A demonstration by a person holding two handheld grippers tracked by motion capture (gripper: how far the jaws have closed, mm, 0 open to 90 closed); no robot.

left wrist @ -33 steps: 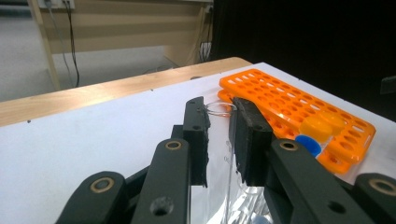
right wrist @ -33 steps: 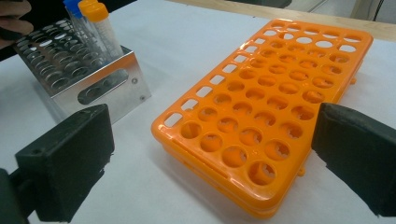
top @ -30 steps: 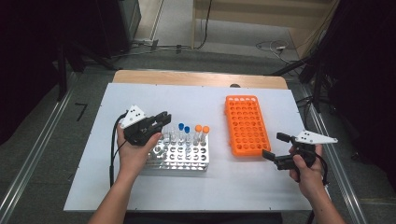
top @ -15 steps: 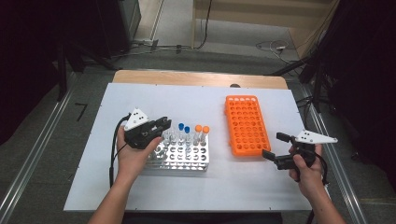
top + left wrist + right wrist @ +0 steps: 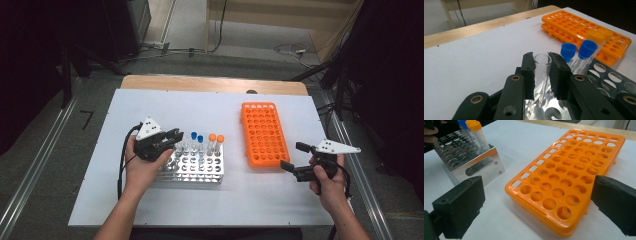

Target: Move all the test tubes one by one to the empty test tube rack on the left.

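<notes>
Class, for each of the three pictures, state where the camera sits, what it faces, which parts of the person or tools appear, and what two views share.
High view: above the table's near side, looking forward and down on the white table; forearms, hands, left tongs and right tongs show.
Left gripper view: rides the left tongs, facing its black jaws closed on a clear uncapped tube in the metal rack.
Right gripper view: rides the right tongs, jaws wide apart, facing the orange rack.
Shared: both gripper views show the orange rack, metal rack and capped tubes.

White table (image 5: 150, 100) — orange rack (image 5: 264, 132), empty.
</notes>
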